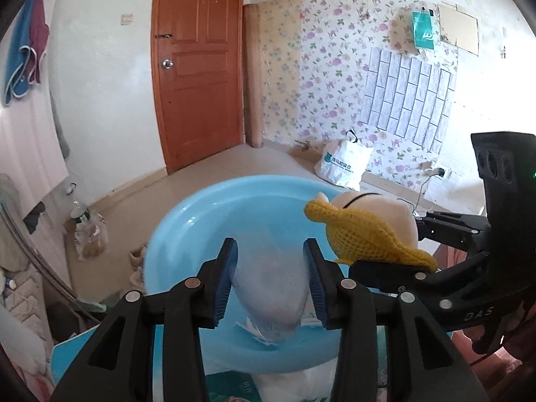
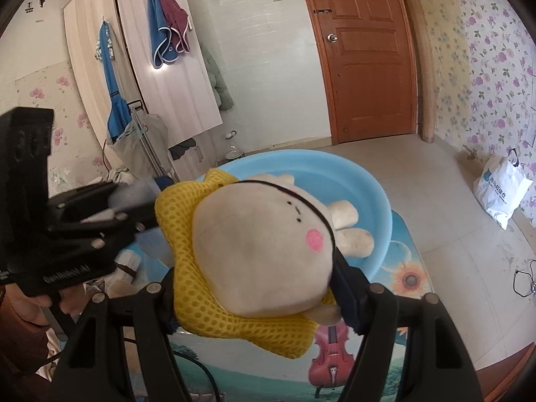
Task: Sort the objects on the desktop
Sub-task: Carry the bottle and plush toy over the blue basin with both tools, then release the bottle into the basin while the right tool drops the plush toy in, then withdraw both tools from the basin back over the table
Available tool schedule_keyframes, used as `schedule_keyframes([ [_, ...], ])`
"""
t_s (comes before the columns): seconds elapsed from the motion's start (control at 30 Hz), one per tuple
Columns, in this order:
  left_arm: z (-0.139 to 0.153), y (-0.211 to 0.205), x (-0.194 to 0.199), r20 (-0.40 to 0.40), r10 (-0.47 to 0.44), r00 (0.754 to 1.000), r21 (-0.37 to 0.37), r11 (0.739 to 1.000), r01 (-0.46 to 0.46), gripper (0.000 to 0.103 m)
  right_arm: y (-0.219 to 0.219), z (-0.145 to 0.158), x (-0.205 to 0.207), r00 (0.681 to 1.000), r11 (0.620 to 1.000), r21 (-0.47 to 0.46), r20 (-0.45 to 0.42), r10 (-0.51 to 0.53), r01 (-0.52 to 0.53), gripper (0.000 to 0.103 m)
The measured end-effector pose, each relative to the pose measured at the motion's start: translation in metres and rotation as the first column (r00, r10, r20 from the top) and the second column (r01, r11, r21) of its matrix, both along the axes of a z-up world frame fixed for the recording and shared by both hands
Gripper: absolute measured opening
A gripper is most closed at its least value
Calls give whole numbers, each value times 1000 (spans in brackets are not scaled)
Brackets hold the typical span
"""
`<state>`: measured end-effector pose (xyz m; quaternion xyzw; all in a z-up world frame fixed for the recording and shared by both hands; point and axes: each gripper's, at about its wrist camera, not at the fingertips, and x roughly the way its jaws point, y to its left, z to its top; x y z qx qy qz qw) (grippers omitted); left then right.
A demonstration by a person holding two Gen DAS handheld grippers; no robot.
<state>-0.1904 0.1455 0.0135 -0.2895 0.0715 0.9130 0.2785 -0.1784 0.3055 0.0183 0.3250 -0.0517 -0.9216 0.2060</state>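
Observation:
My left gripper (image 1: pixel 270 274) is shut on a translucent plastic packet (image 1: pixel 271 298) and holds it over the light blue basin (image 1: pixel 187 227). My right gripper (image 2: pixel 258 288) is shut on a cream plush toy with a yellow mesh star back (image 2: pixel 261 244) and holds it above the basin's rim (image 2: pixel 375 194). In the left wrist view the plush toy (image 1: pixel 365 234) hangs at the right, level with my left fingers. In the right wrist view the left gripper (image 2: pixel 134 207) is at the left with the packet in it.
The basin sits on a table with a picture cover showing a violin and sunflower (image 2: pixel 335 351). White plastic wrapping (image 1: pixel 294 382) lies below the basin. A white shopping bag (image 1: pixel 345 164) stands on the floor by the flowered wall. A brown door (image 1: pixel 197 67) is behind.

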Motion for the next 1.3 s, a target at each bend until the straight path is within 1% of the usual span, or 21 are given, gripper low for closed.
schedule_keyframes([
  [0.03,-2,1,-1,5,-7,1000,0,1000,7,47,0,0,-1,1000,1000,2,-1,-1,1,70],
  [0.07,-3,2,-1,8,-11,1000,0,1000,11,55,-1,0,-1,1000,1000,4,-1,0,0,70],
  [0.13,-4,1,1,15,-12,1000,0,1000,12,67,0,-1,-1,1000,1000,0,0,1,-1,70],
  [0.2,-5,-2,1,11,11,1000,-7,1000,-11,71,-1,-2,-1,1000,1000,4,3,0,0,71],
  [0.27,-5,-10,2,18,25,1000,14,1000,-25,82,-3,-3,-3,1000,1000,16,3,-5,5,71],
  [0.33,-3,-18,6,22,30,999,35,999,-31,86,-6,-2,-5,1000,1000,17,6,-11,10,71],
  [0.47,0,-27,13,9,41,999,32,999,-41,95,-9,1,-6,999,1000,-12,25,-21,21,75],
  [0.53,3,-32,17,5,43,999,50,998,-43,97,-12,1,-5,999,1000,2,31,-27,27,77],
  [0.57,4,-36,20,4,45,999,63,997,-45,100,-16,2,-4,999,999,25,32,-36,35,79],
  [0.67,6,-43,26,7,50,999,76,996,-51,103,-23,6,4,999,998,47,19,-44,43,83],
  [0.87,11,-55,48,-15,58,998,80,995,-57,103,-32,17,20,999,997,51,-3,-50,50,84],
  [0.93,10,-58,55,-17,64,998,66,996,-63,103,-37,18,25,999,997,54,0,-49,49,84],
  [1.0,9,-60,62,-20,69,997,58,996,-68,103,-40,18,34,999,997,56,1,-44,43,84],
  [1.3,-3,-74,97,-9,69,998,66,995,-68,103,-57,11,67,1000,997,76,3,-26,26,84],
])
